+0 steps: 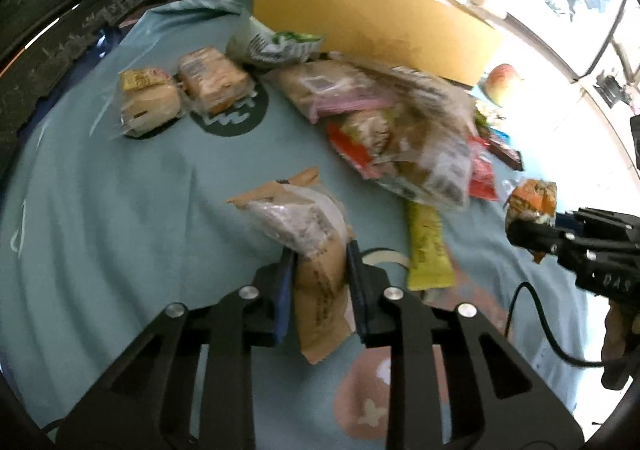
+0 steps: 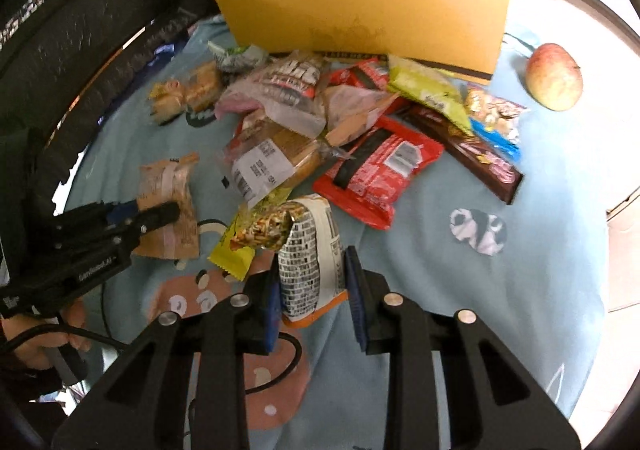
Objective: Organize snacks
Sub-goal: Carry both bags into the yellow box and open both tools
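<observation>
My left gripper (image 1: pixel 318 250) is shut on a brown paper snack packet (image 1: pixel 304 234) and holds it above the light blue cloth (image 1: pixel 120 190); the packet also shows in the right wrist view (image 2: pixel 170 194). My right gripper (image 2: pixel 310 262) is shut on an orange and white snack bag (image 2: pixel 308 250), also seen in the left wrist view (image 1: pixel 532 202). A pile of snacks (image 2: pixel 340 130) lies in front of a yellow cardboard box (image 2: pixel 364 10). A yellow-green bar (image 1: pixel 428 246) lies between the grippers.
Two wrapped sandwiches (image 1: pixel 180 90) and a green-white bag (image 1: pixel 272 42) lie at the left of the pile. An apple (image 2: pixel 554 76) sits at the far right. A black bag (image 2: pixel 80 30) borders the cloth on the left. A black cable (image 2: pixel 280 370) lies below.
</observation>
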{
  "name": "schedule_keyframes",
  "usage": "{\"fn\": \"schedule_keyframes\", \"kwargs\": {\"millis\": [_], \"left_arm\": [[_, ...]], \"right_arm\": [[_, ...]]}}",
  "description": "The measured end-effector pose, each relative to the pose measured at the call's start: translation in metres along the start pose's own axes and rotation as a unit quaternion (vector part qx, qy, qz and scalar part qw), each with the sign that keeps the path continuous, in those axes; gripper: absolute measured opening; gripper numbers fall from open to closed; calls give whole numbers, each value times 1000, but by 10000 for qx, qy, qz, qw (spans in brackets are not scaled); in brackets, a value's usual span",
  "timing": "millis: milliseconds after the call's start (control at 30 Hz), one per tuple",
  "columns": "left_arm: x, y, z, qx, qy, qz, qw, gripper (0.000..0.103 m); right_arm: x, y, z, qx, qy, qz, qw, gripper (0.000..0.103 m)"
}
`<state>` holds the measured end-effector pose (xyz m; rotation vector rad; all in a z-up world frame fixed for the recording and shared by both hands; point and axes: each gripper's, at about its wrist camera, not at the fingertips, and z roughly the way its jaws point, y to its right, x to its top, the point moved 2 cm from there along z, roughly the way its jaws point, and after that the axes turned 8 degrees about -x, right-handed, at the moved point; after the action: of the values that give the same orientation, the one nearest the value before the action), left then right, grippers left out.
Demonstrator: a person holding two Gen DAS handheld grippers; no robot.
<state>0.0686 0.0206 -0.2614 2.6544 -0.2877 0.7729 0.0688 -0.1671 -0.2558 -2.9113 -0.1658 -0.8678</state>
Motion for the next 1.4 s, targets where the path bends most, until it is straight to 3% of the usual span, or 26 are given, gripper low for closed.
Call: {"fn": "schedule_keyframes", "kwargs": {"millis": [333,567,867,1067,1233,1400], "left_arm": [[5,22,-38,-103,454,223,9987,24],[32,41,-72,-149,875,351,9954,24],[100,63,-119,-122,1535,440,9871,24],[155,68,-132,-140,1772,420,9832,24],[201,72,-123,-58,1826,514,9818,24],[233,71,-93,67,1753,587,9827,24]], "right_arm": [[7,-3,-38,90,500,46,9987,29],[25,0,-73,164,951,108,9953,29],[79,18,-145,135,1881,161,9819,29],[122,37,-177,-52,2312,172,9727,29],[158,48,-181,-228,2515,231,9673,29],[197,60,-160,-428,2542,399,9654,29]]}}
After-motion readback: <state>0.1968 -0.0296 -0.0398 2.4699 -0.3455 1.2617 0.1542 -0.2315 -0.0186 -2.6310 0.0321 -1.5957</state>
